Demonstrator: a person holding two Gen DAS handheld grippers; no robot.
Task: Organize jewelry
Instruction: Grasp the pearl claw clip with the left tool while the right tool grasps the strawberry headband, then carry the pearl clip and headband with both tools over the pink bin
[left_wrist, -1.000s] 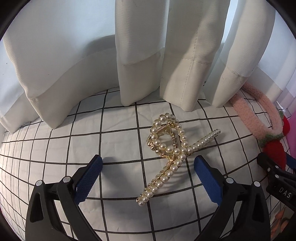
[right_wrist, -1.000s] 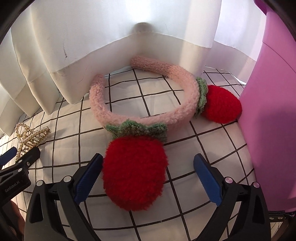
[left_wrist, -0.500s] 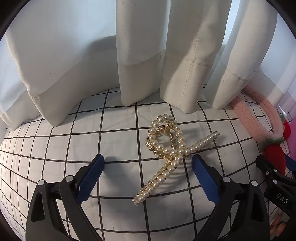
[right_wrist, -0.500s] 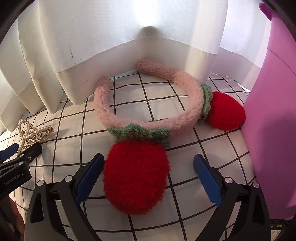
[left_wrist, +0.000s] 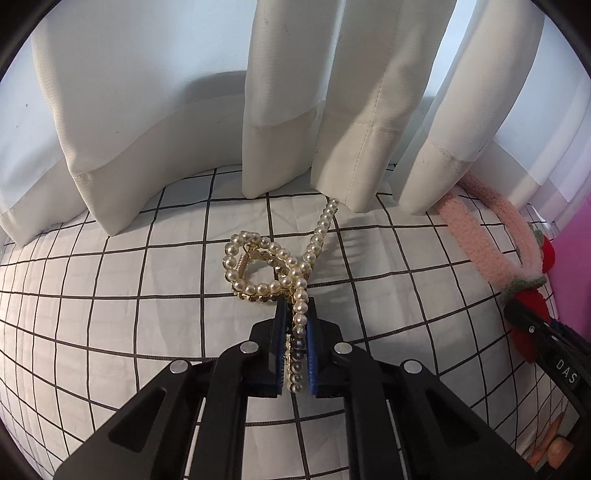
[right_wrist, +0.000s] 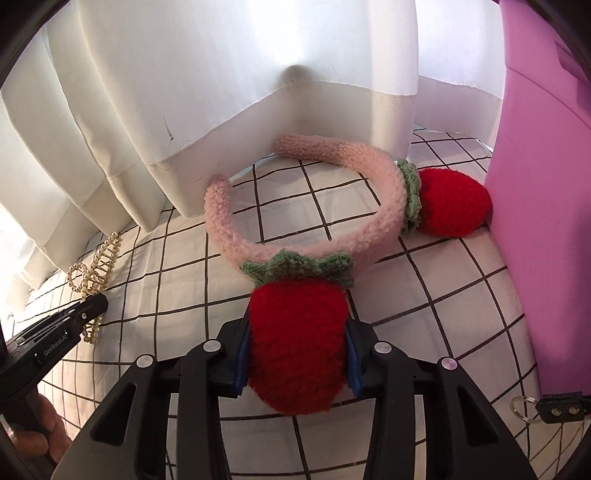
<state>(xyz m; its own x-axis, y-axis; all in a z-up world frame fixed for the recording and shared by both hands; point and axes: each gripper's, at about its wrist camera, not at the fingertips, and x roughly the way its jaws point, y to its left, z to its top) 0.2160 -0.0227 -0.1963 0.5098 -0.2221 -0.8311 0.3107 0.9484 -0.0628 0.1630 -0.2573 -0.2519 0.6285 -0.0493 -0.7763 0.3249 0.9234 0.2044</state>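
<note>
White curtains back a checked cloth where left tongs (left_wrist: 295, 350) clench the pearl hair claw (left_wrist: 280, 273) and right tongs (right_wrist: 295, 354), closing, squeeze the headband's strawberry (right_wrist: 297, 339); lifting both likely follows.

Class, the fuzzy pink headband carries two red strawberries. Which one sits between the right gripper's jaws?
The near strawberry, at the band's front curve. The right gripper is closing on its sides. The other strawberry lies free against the pink box.

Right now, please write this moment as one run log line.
left gripper: shut on pearl hair clip | right gripper: closing on red strawberry of pink headband | surface: checked cloth
</note>
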